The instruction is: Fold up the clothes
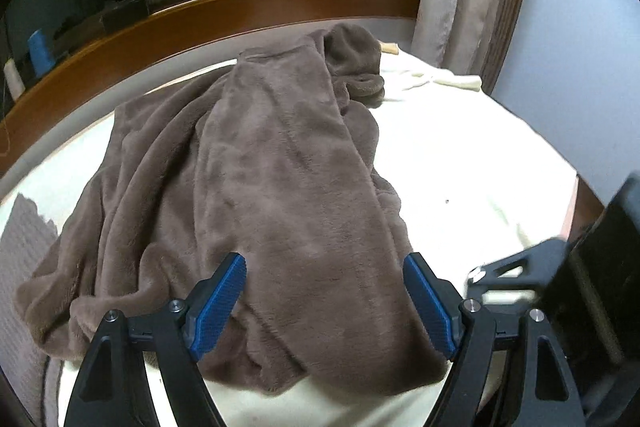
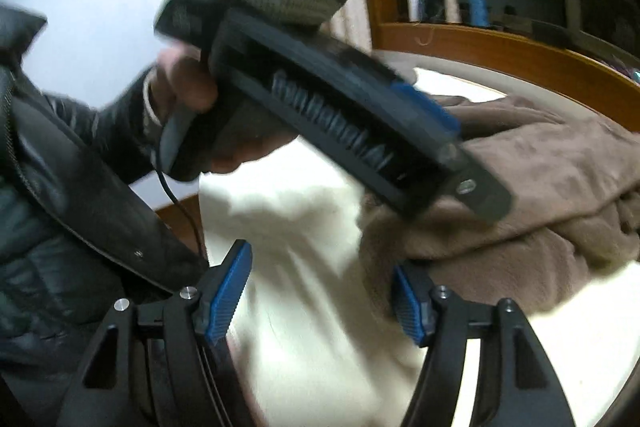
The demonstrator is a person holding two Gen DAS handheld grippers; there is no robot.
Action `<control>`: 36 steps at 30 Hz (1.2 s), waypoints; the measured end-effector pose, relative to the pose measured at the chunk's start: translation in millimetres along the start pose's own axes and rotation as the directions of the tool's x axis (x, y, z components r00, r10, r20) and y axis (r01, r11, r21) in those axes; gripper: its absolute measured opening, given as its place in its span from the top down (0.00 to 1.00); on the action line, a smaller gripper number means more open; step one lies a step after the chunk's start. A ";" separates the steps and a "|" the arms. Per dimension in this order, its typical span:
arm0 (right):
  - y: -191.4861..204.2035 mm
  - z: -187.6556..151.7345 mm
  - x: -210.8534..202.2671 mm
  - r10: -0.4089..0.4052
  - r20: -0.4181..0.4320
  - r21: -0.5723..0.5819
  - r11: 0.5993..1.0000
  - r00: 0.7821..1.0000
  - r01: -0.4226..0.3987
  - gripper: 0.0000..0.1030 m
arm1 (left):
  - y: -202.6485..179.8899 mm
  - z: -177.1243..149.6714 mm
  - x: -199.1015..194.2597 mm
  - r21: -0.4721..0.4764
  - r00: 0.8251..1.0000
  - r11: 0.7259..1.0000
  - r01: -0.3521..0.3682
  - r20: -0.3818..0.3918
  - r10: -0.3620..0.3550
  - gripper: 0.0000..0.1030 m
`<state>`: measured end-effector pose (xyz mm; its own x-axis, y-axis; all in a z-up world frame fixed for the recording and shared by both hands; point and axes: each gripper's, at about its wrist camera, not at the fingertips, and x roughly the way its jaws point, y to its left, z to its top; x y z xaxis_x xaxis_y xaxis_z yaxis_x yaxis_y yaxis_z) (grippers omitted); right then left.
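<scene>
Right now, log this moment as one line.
garment: brown, part-folded on bed | left gripper: open over garment | right gripper: open, empty

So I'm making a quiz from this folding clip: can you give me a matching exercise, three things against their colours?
Things:
1. garment
2. bed sheet
3. thread spool on the ledge

Colours:
A. blue
B. brown
C. cream

Pairs: 1-B, 2-C, 3-A
</scene>
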<state>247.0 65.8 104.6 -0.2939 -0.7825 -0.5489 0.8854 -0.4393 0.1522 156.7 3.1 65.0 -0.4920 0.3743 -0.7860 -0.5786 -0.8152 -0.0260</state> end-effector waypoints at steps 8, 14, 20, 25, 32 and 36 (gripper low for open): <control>-12.0 -14.7 -51.6 -0.075 0.066 0.039 0.997 0.995 0.073 0.32 | -21.5 14.8 11.4 0.061 0.998 0.997 -0.049 -0.034 0.051 0.20; -18.1 -16.6 -76.1 -0.137 0.128 0.079 0.989 0.982 0.128 0.28 | -11.1 19.9 46.3 0.063 0.983 0.988 -0.138 -0.111 0.145 0.20; -24.2 -21.6 -83.8 -0.158 0.131 0.095 0.985 0.979 0.146 0.27 | 8.3 16.3 47.2 -0.017 0.988 0.996 -0.090 -0.126 0.087 0.63; -32.3 -21.7 -81.2 -0.182 0.133 0.118 0.979 0.974 0.167 0.27 | 32.2 15.2 32.5 -0.144 0.997 0.989 -0.040 -0.078 0.029 0.75; -44.7 -22.2 -79.0 -0.222 0.128 0.150 0.968 0.967 0.203 0.27 | 50.4 14.6 13.9 -0.236 1.000 0.972 -0.015 -0.011 0.012 0.76; -48.7 -22.3 -79.9 -0.239 0.138 0.171 0.962 0.961 0.215 0.27 | 58.0 16.5 13.6 -0.275 1.000 0.962 -0.009 0.004 0.011 0.76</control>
<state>235.4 159.5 122.8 -0.5437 -0.7078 -0.4509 0.7265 -0.6660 0.1693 105.7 -31.7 62.9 -0.5009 0.3674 -0.7836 -0.3733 -0.9086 -0.1874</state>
